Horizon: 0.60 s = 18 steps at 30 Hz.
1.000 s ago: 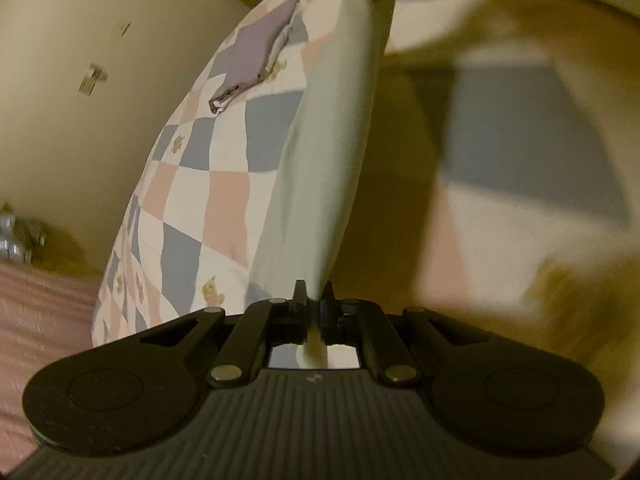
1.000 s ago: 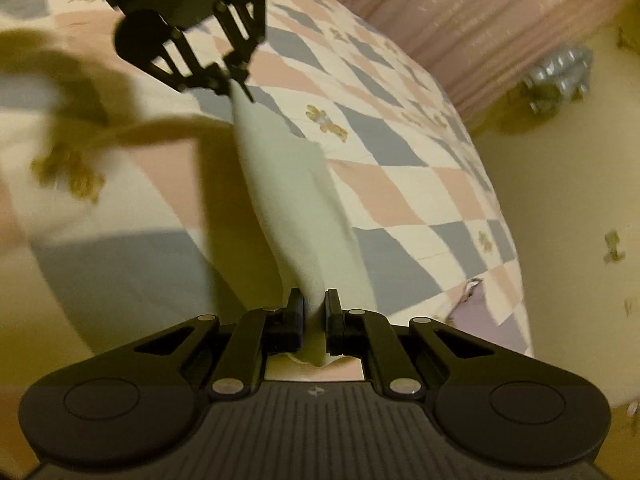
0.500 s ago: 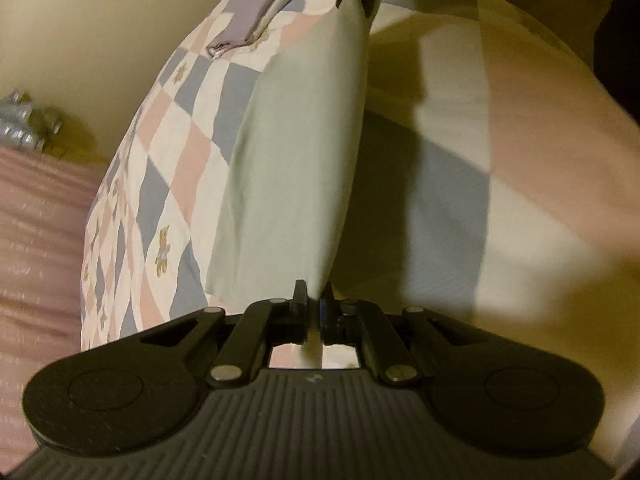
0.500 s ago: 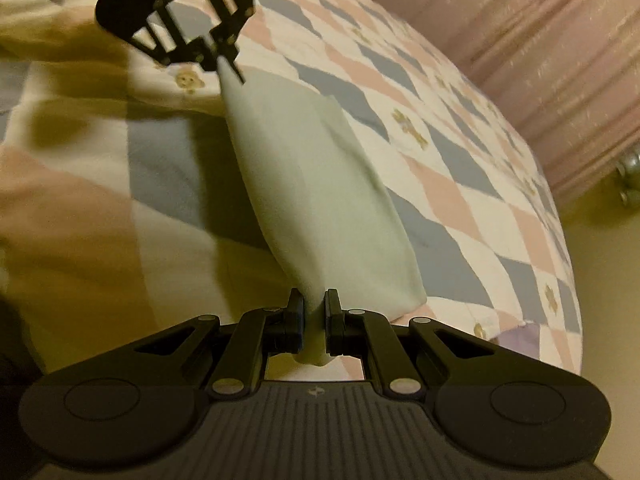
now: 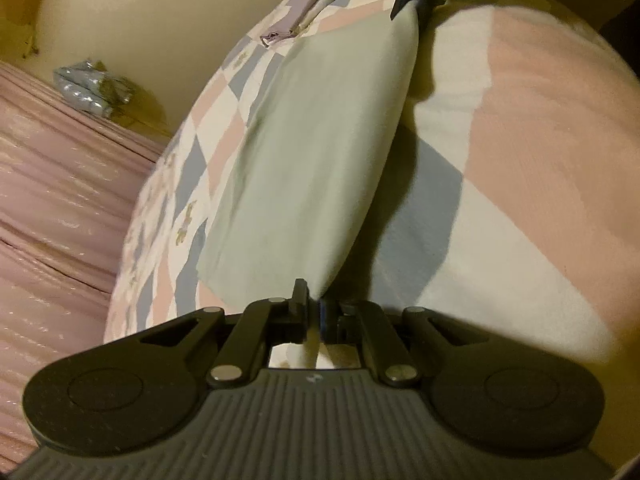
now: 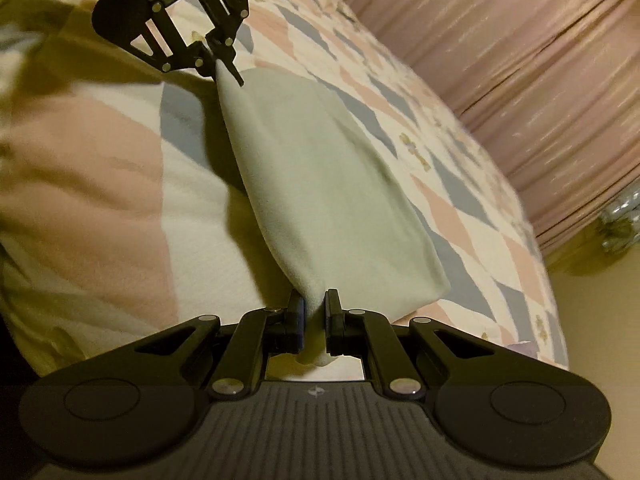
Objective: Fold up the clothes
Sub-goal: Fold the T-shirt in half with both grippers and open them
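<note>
Both claws (image 5: 313, 306) (image 6: 314, 312) on pale cloth (image 5: 316, 152)

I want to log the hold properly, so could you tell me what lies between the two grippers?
The pale green cloth spans from the right gripper to the left gripper, above the patchwork quilt; both wrist views show it.

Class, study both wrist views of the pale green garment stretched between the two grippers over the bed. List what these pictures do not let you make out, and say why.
- Garment type: both views show only a plain folded panel.
- Its underside: hidden by the top layer, both views.
- Pinched corners: hidden inside the left gripper and right gripper.
- Quilt near the camera: blurred.
- Silvery bundle on the floor: too small, dim.
</note>
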{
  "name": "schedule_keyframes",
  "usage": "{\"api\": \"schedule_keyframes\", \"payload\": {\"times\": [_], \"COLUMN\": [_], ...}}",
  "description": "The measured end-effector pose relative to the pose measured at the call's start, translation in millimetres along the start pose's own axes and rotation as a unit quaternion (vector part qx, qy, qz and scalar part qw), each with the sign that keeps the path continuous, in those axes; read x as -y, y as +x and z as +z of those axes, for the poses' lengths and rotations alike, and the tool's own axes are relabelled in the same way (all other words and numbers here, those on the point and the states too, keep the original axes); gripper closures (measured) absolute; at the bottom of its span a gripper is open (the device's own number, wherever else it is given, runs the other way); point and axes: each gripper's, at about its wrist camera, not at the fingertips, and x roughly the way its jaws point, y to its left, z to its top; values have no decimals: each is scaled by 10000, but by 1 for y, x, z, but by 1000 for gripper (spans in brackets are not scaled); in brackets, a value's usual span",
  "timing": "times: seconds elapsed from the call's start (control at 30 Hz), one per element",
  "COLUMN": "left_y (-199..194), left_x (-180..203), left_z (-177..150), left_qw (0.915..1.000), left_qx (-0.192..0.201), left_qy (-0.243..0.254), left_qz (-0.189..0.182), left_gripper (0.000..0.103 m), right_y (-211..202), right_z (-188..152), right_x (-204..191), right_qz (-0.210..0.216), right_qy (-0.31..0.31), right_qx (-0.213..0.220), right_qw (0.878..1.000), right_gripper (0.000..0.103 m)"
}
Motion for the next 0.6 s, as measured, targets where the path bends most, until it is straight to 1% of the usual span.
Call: {"api": "schedule_keyframes", "payload": {"times": [0.13,0.2,0.23,0.27,0.3,0.33,0.37,0.43,0.5,0.53,0.57,0.6], "left_y": [-5,-10,-13,-16,-22,-29,-37,-52,-65,-70,-73,-75], "left_x": [11,13,14,13,12,11,6,-5,-18,-27,-37,-45], "left_z": [-4,-4,-4,-5,-5,-6,-6,-5,-5,-3,-1,1], "left_qw": [9995,9996,9997,9997,9997,9995,9993,9979,9946,9913,9866,9813], "left_qx": [126,61,10,-64,-141,-205,-229,-302,-386,-399,-374,-361], "left_qy": [-66,-90,-100,-112,-140,-182,-266,-555,-945,-1250,-1587,-1893], "left_qz": [287,270,237,186,164,143,125,139,170,134,97,30], "left_gripper": [98,98,95,95,95,94,94,92,84,77,73,73], "right_y": [1,-4,-9,-13,-18,-23,-27,-37,-46,-51,-55,-61], "right_z": [-8,-10,-11,-12,-13,-14,-15,-17,-19,-20,-21,-22], "right_x": [-20,-23,-23,-22,-22,-21,-21,-20,-18,-18,-17,-16], "right_qz": [-383,-543,-611,-680,-748,-816,-883,-1019,-1153,-1220,-1287,-1341], "right_qy": [-118,-15,87,190,293,395,498,702,907,1009,1110,1225], "right_qx": [119,124,110,95,81,66,51,22,-7,-21,-36,-38], "right_qw": [9991,9984,9980,9975,9967,9959,9948,9923,9892,9874,9854,9834], "right_gripper": [96,95,94,92,85,82,82,82,82,82,81,79]}}
